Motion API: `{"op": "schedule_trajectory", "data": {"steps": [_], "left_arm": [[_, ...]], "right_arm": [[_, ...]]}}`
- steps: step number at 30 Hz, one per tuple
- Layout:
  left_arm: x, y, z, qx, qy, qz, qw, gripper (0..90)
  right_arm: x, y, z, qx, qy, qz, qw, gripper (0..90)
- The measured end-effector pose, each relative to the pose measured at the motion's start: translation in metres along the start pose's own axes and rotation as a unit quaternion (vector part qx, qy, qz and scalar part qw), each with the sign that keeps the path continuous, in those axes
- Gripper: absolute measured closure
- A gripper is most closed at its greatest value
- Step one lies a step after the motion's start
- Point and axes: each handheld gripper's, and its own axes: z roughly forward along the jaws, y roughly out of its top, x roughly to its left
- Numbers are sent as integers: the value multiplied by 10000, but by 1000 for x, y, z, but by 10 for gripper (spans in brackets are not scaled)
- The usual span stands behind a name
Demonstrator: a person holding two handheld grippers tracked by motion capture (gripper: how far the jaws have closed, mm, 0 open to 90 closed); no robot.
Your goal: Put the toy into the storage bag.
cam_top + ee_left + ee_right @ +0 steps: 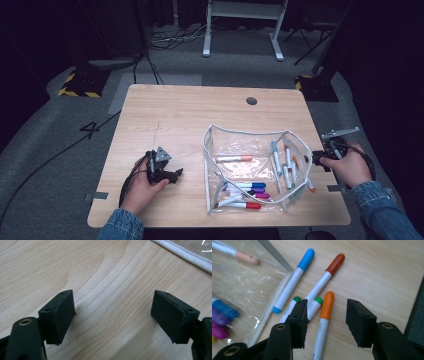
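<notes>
A clear pouch [248, 134] with white trim lies open on the wooden table [190, 115]. Inside it are a peach-capped marker [234, 158] and several others, blue, purple and red-capped [245, 195]. In the right gripper view an orange-capped marker [325, 312] lies on the table between the jaws of my right gripper [326, 315], which is open, its pads clear of it. Beside it lie a blue-capped marker [294, 281], a red-capped marker [324, 277] and two green-capped ones [318, 301], just outside the pouch wall [249, 287]. My left gripper [113, 300] rests open over bare wood, left of the pouch [186, 255].
The table's right edge is close to my right gripper [315, 157]. My left gripper [176, 173] sits near the front left, in a hand. A round grommet hole [251, 100] is at the back. Cables and a desk frame [240, 20] lie on the floor beyond.
</notes>
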Motion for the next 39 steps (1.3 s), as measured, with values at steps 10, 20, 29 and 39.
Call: {"op": "schedule_trajectory", "data": {"steps": [10,20,29,39], "left_arm": [[0,0,0,0,3,1,10000,198],[0,0,0,1,2,1,10000,198],[0,0,0,11,-1,11,10000,197],[0,0,0,13,-1,15,10000,198]], "right_arm": [[0,-27,34,466,102,143,9988,570],[2,-33,45,866,-196,451,9950,769],[1,-27,29,677,-221,626,9955,771],[15,2,-24,201,-139,235,9994,771]]}}
